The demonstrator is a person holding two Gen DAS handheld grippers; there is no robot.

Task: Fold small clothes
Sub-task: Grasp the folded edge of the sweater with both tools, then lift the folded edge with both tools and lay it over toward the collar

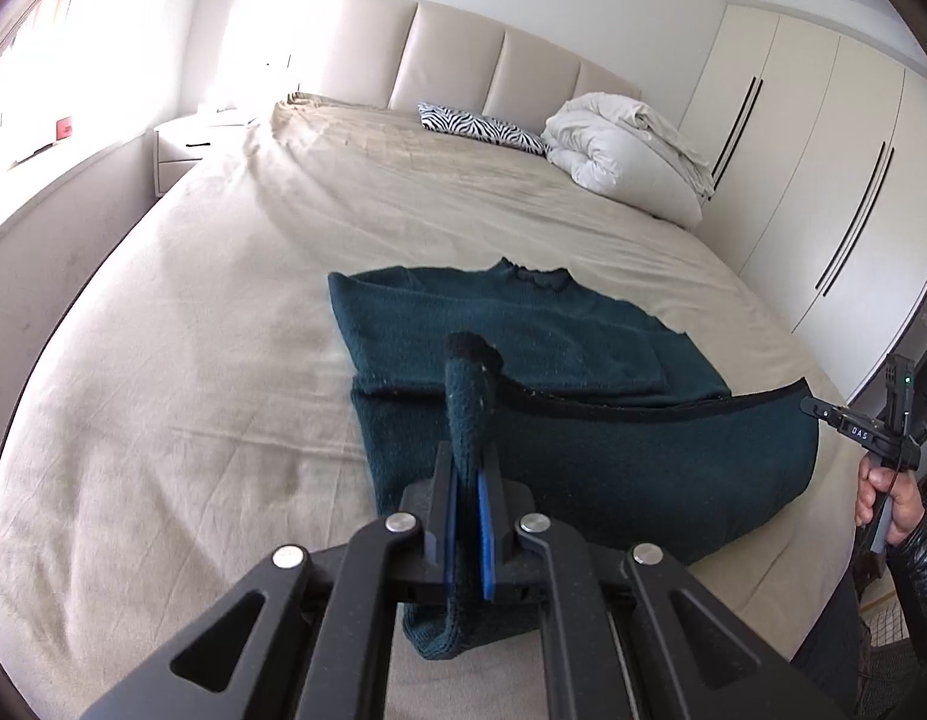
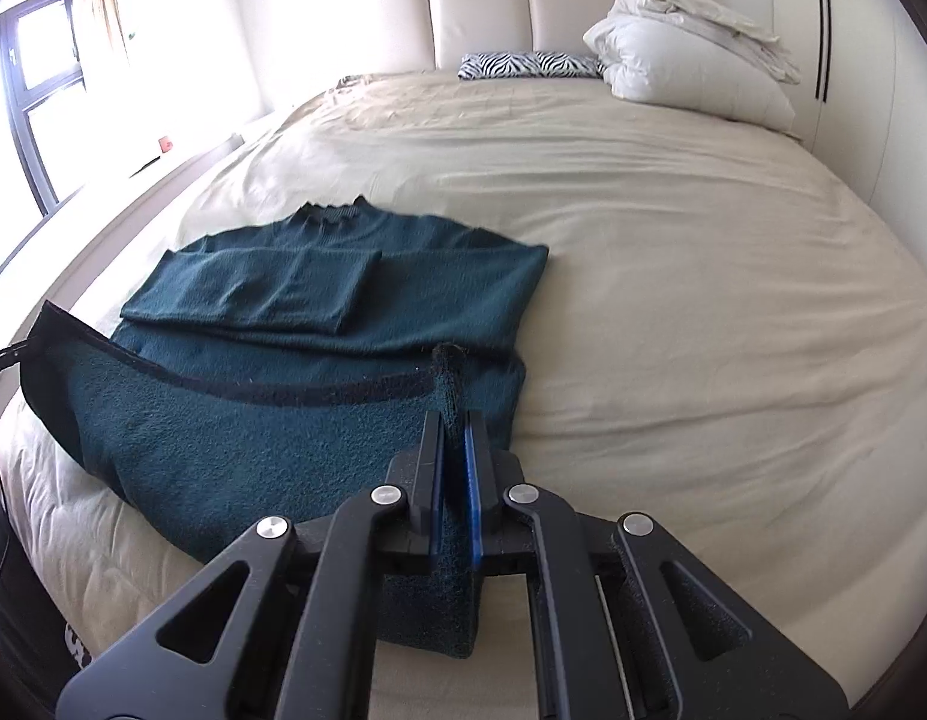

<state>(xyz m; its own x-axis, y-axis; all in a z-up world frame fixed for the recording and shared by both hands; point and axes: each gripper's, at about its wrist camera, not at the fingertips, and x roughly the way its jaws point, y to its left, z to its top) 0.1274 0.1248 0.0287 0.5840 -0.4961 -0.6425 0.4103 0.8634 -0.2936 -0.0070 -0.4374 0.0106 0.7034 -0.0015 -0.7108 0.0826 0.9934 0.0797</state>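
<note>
The left gripper (image 1: 470,480) and right gripper (image 2: 454,456) are each clamped tight on a bottom corner of the green sweater (image 1: 523,324), both angled downward. The hem is held lifted off the bed (image 1: 223,300); the sweater's long axis runs away toward the headboard (image 1: 451,60), collar farthest, sleeves folded across the chest.

A beige sheet (image 2: 673,276) covers the bed; a padded headboard (image 2: 523,6) stands at its far edge; a zebra-print pillow (image 2: 532,65) lies against it; a bundled white duvet (image 2: 691,54) fills the far right corner; white wardrobes (image 1: 823,138) line the right side; a nightstand (image 1: 181,150) sits by the far left corner.
</note>
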